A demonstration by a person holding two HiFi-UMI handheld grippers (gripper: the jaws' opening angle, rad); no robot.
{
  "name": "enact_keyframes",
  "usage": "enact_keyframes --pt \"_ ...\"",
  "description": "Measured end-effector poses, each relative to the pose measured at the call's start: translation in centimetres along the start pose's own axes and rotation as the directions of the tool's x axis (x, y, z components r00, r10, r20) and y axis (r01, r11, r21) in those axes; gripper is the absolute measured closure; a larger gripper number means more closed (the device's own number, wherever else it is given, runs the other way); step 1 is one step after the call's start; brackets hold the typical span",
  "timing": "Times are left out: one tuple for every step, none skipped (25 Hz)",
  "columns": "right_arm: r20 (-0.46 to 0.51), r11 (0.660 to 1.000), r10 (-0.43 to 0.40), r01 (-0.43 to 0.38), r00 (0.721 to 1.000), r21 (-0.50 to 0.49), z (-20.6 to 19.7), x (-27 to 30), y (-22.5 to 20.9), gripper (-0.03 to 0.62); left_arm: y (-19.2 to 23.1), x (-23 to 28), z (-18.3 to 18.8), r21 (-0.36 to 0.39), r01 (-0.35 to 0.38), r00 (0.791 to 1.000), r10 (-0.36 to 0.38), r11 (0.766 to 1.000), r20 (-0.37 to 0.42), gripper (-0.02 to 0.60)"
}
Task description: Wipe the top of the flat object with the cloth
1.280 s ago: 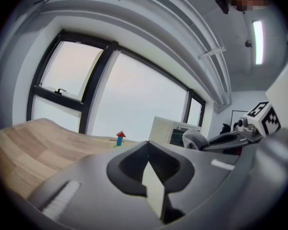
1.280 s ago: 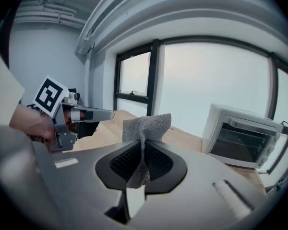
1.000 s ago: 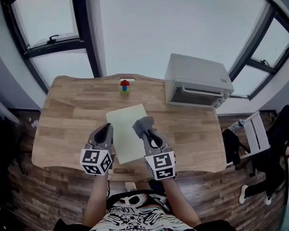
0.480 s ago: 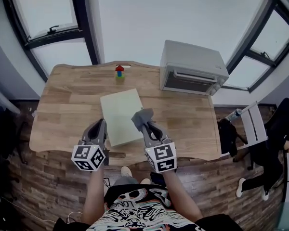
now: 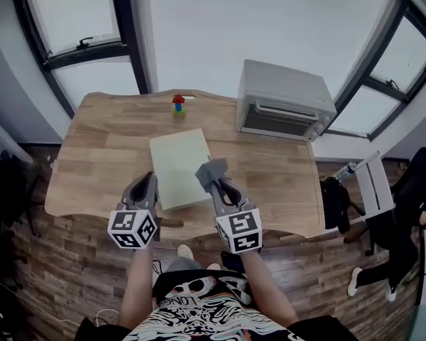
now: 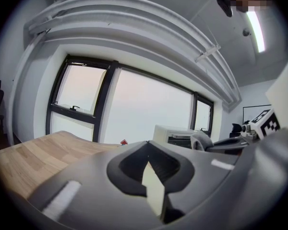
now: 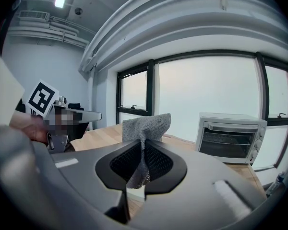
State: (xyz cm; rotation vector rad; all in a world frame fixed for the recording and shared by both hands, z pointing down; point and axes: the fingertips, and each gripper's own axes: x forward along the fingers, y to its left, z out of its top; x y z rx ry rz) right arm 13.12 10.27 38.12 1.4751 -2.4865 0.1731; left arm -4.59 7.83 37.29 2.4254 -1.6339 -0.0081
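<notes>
The flat object is a pale green board [image 5: 179, 168] lying in the middle of the wooden table [image 5: 92, 162]. My right gripper [image 5: 214, 180] is shut on a grey cloth [image 5: 211, 170], which sticks up as a bunched tuft between the jaws [image 7: 145, 127]. It hovers over the board's near right corner. My left gripper [image 5: 150, 183] is shut with nothing in it and sits just off the board's near left edge. In the left gripper view a strip of the board [image 6: 154, 191] shows beyond the closed left gripper [image 6: 151, 169].
A grey toaster oven [image 5: 285, 109] stands at the table's back right. A small stack of coloured toy blocks [image 5: 177, 104] sits at the back edge, by the windows. A white chair [image 5: 375, 187] and a seated person [image 5: 420, 190] are off to the right.
Both grippers have drawn back from over the board toward the table's near edge. The cloth is still in the right jaws, and the left jaws stay shut.
</notes>
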Motion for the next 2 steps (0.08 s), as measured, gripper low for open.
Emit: enact_keyframes --pt "0.003 1.0 -0.002 0.002 1.0 0.002 0.0 -0.16 -0.03 0.572 -0.21 -0.11 0.0 0.002 0.003 1.0 -0.003 1.0 0.001 0.525" --pt "0.006 1.0 -0.003 0.003 1.0 0.005 -0.01 -0.32 -0.06 0.572 -0.43 -0.21 -0.01 0.005 0.007 1.0 -0.007 1.0 0.001 0.524"
